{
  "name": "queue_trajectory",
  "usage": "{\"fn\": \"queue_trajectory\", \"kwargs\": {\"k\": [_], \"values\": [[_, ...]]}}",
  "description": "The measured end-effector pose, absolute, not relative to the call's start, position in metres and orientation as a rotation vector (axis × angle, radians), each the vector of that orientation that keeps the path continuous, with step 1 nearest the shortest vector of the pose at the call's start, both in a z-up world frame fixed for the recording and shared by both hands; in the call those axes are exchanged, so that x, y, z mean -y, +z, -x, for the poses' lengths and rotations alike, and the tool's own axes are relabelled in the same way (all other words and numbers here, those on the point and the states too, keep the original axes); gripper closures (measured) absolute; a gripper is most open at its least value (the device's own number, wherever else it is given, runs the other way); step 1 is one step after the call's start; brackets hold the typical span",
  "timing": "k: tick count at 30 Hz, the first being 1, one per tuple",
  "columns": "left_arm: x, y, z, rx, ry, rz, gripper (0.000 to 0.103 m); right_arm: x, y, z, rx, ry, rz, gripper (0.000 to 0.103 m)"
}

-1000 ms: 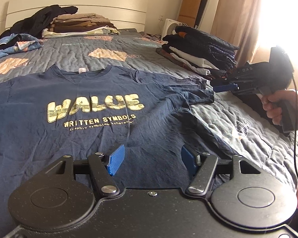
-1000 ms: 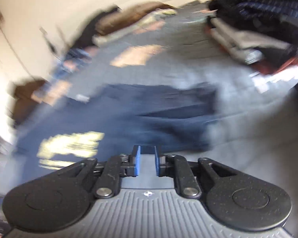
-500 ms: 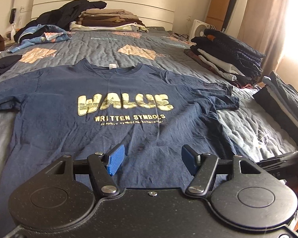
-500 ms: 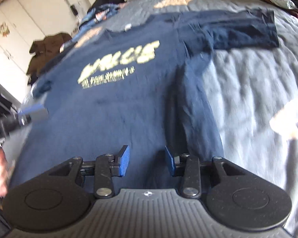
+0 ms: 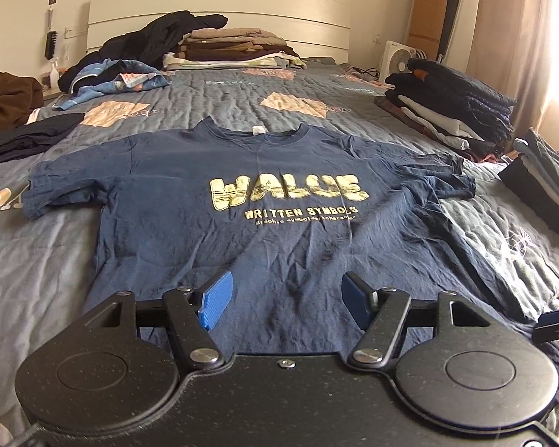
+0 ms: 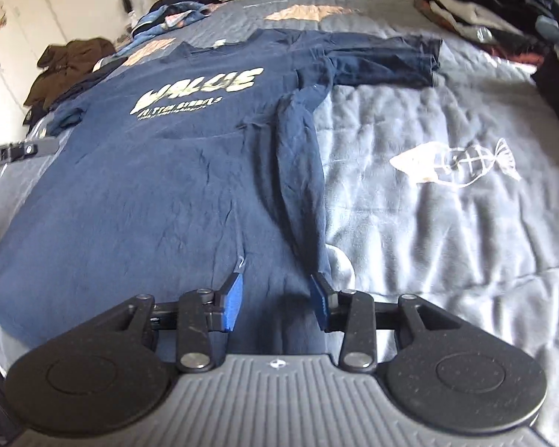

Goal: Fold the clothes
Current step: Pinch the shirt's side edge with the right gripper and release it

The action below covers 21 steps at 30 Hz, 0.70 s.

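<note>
Navy T-shirt (image 5: 249,231) spread face up on the quilt (image 5: 37,260), collar toward 12 o'clock, hem at 6 o'clock just under both tools. Looks light, soft and limp, wrinkled cotton by appearance; likely to sag and drag on the quilt when lifted, so best pinched at edges: hem corner, side seam or shoulder, not the flat middle. Side seam at 3 o'clock already rolled into a ridge (image 6: 302,156), an easy place to nip. Sleeves (image 5: 61,190) out flat at 9 and 3 o'clock.

Chest print in pale yellow reads roughly "WALUE", then "WRITTEN SYMBOLS", with a smaller line below too fine to read. Small white neck tag (image 5: 259,130), lettering unreadable.

Left gripper (image 5: 283,300) spread wide, holding nothing, over the hem centre. Right gripper (image 6: 275,300) also parted and empty, over the hem near the rolled seam.

Farther out: folded stacks (image 5: 454,111) at 2 o'clock, another pile (image 5: 227,48) by the headboard (image 5: 316,15) at 12 o'clock, loose clothes (image 5: 115,82) at 10 o'clock, white fish drawing (image 6: 458,160) on the quilt at 3 o'clock.
</note>
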<state>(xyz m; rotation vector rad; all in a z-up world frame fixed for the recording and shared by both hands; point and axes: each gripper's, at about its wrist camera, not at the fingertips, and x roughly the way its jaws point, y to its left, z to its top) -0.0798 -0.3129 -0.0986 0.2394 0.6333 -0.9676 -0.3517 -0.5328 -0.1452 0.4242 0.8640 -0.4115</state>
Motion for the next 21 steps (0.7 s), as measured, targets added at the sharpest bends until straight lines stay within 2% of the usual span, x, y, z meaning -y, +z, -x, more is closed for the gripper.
{"fn": "queue_trajectory", "kwargs": {"k": [11,12,14,18,21], "values": [[0.31,-0.098,0.099,-0.591,-1.02,-0.29,0.039,0.516,-0.15,0.366,-0.973,-0.406,-0.436,0.065],[0.31,-0.098,0.1,-0.589,-1.023,-0.292,0.039,0.517,-0.151,0.368,-0.965,-0.416,-0.451,0.079],[0.308,-0.097,0.101,-0.582,-1.029,-0.293,0.039,0.521,-0.15,0.374,-0.935,-0.427,-0.504,0.099],[0.302,-0.094,0.098,-0.579,-1.022,-0.273,0.039,0.527,-0.128,0.403,-0.828,-0.418,-0.589,0.101],[0.3,-0.093,0.093,-0.583,-1.011,-0.261,0.038,0.529,-0.123,0.41,-0.882,-0.425,-0.571,0.101]]}}
